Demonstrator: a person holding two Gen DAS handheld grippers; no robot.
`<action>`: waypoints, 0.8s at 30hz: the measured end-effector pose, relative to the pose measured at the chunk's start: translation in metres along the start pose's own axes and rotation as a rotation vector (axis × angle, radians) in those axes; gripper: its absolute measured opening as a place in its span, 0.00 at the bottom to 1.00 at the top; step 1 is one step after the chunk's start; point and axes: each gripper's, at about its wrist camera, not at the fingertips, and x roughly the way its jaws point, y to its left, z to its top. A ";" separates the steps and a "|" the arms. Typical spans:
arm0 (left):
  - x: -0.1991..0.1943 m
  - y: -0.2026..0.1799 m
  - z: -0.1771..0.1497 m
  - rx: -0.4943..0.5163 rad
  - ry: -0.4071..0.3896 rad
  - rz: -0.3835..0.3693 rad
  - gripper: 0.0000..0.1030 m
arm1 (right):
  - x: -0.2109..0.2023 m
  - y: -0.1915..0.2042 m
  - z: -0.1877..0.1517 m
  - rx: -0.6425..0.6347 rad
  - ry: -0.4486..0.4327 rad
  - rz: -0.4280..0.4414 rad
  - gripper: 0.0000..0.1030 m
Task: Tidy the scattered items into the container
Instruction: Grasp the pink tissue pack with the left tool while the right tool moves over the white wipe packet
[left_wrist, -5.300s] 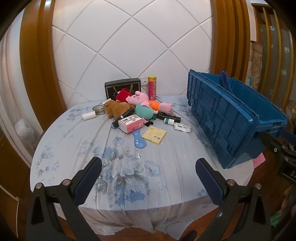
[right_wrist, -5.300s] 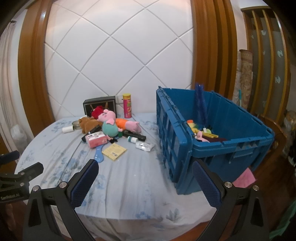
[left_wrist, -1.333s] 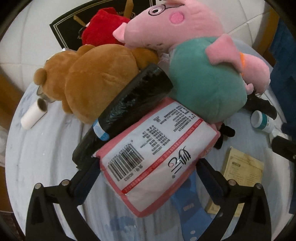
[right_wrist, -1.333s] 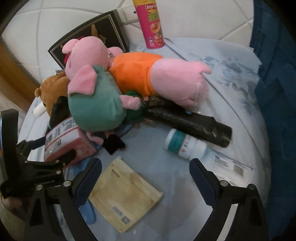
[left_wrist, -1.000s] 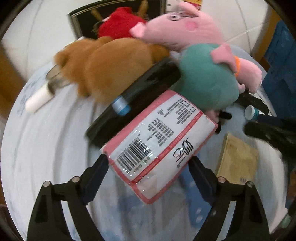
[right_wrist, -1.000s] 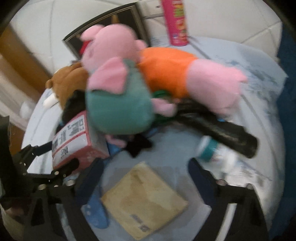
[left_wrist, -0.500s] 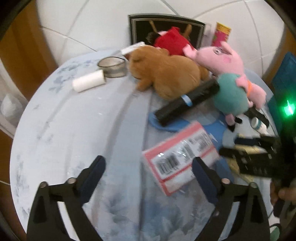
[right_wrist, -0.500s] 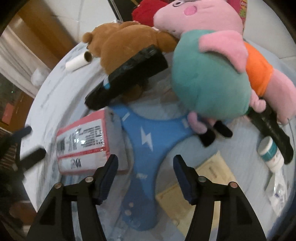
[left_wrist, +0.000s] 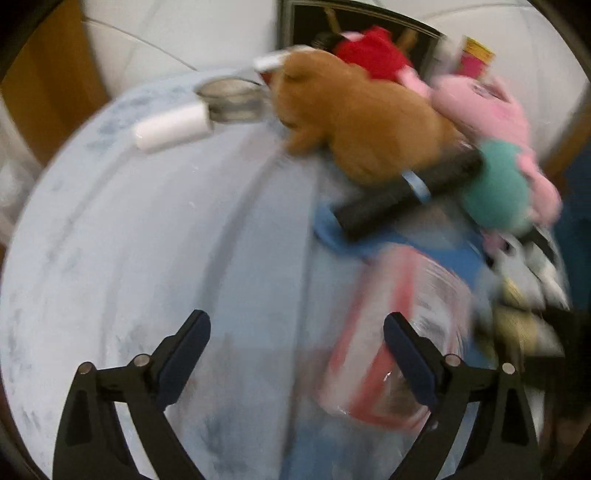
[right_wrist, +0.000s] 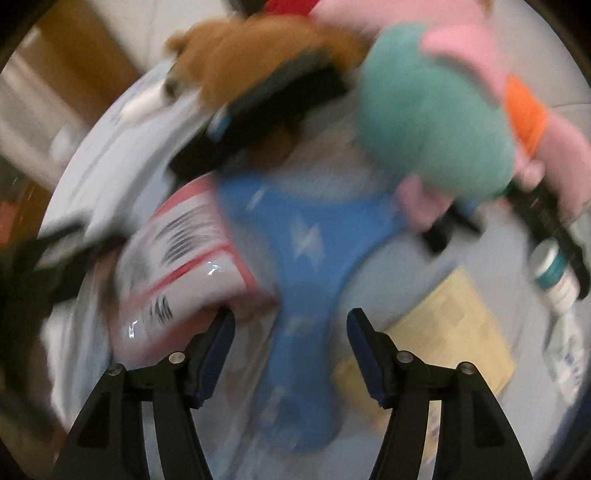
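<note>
Shifted since half a second ago: pink packet (left_wrist: 399, 332), now against right pad of left gripper (left_wrist: 295, 350), spread wide, empty. Right gripper (right_wrist: 291, 343) half open, empty, straddling blue handle (right_wrist: 299, 295). Plush toys (right_wrist: 432, 122) beyond.

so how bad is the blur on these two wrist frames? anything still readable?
Left wrist: right side smeared, pink pack unreadable, white roll and left gripper fairly crisp. Right wrist: heavier motion blur throughout, barcode streaked, only right gripper sharp.

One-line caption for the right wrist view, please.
Right tool open above the blue Y-shaped toy, pink tissue pack at its left finger, plush toys behind; motion-blurred.
</note>
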 end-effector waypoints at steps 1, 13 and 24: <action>-0.003 -0.001 -0.005 0.013 0.012 -0.021 0.93 | -0.003 -0.004 0.008 0.024 -0.028 0.019 0.62; -0.031 -0.069 -0.009 -0.005 -0.036 -0.027 1.00 | -0.053 -0.061 -0.031 0.114 -0.100 -0.073 0.75; 0.030 -0.122 -0.025 0.002 0.057 0.305 1.00 | -0.079 -0.200 -0.068 0.188 -0.097 -0.332 0.97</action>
